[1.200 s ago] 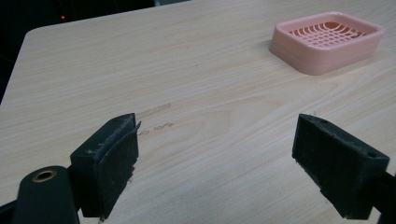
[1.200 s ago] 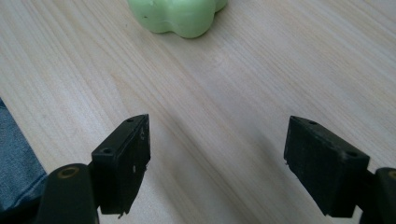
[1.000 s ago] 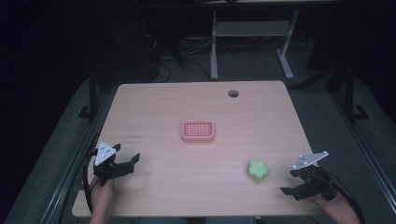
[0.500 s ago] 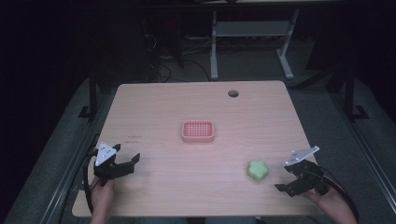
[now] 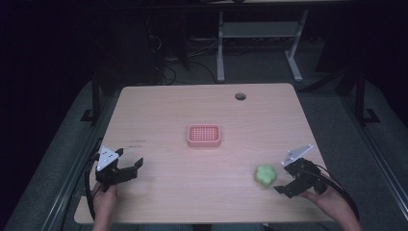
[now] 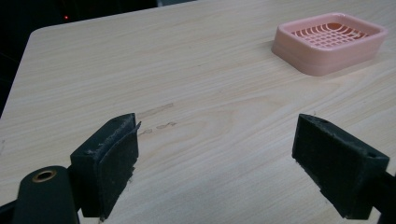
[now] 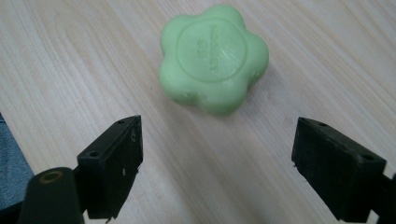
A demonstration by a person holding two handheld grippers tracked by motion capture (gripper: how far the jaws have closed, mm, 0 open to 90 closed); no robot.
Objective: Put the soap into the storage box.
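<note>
High view: the right hand-held gripper (image 5: 291, 181) is sitting open just beside the green soap (image 5: 265, 175), likely lining up a grasp; the pink soap dish (image 5: 204, 135) is lying mid-tabletop (image 5: 159, 110). Left gripper view: the left hand-held gripper (image 6: 224, 172) is idling open, empty. Right gripper view: the 2 jaws are framing the soap without touching it.

One pink soap dish (image 5: 204, 135), one green soap (image 5: 265, 175), two grippers.

Matt waxy green soap (image 7: 214, 58) on smooth wood-grain table (image 7: 70, 56).
</note>
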